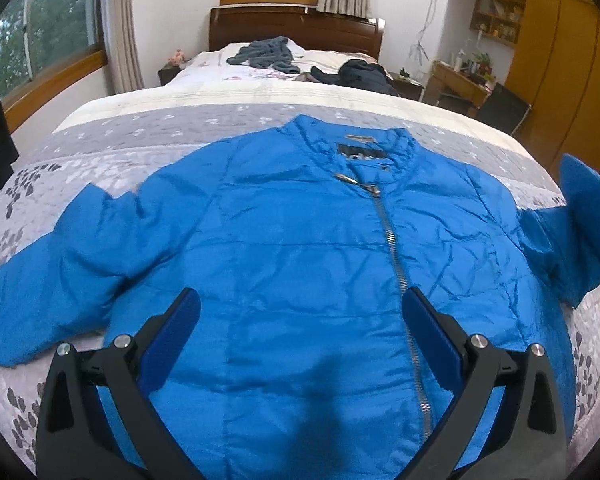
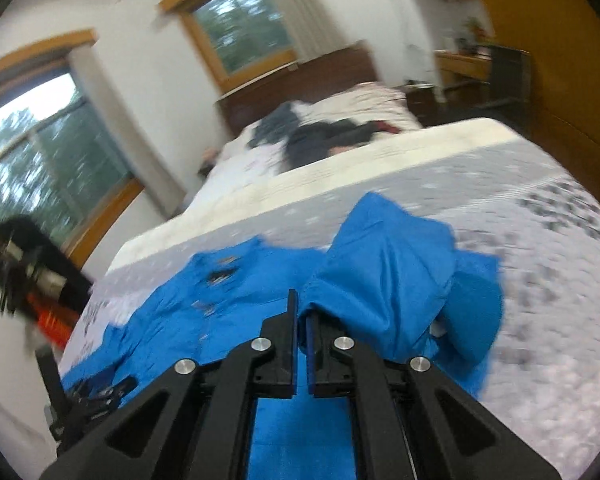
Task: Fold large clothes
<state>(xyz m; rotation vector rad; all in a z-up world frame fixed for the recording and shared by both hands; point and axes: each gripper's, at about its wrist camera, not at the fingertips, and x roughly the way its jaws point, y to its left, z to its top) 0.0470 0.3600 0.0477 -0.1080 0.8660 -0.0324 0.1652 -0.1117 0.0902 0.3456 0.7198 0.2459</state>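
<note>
Blurring the right claw [image 2: 302,312] pinching the jacket's sleeve [image 2: 388,276].

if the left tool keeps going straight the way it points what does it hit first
Most likely the front of the blue jacket, spread flat on the bed. The open left tool frames the jacket's chest beside the zipper; depth is uncertain.

Left claw [image 1: 300,312]: black angular arms, blue finger pads [image 1: 172,340], silver round screws. Right claw [image 2: 302,312]: same black frame.
</note>
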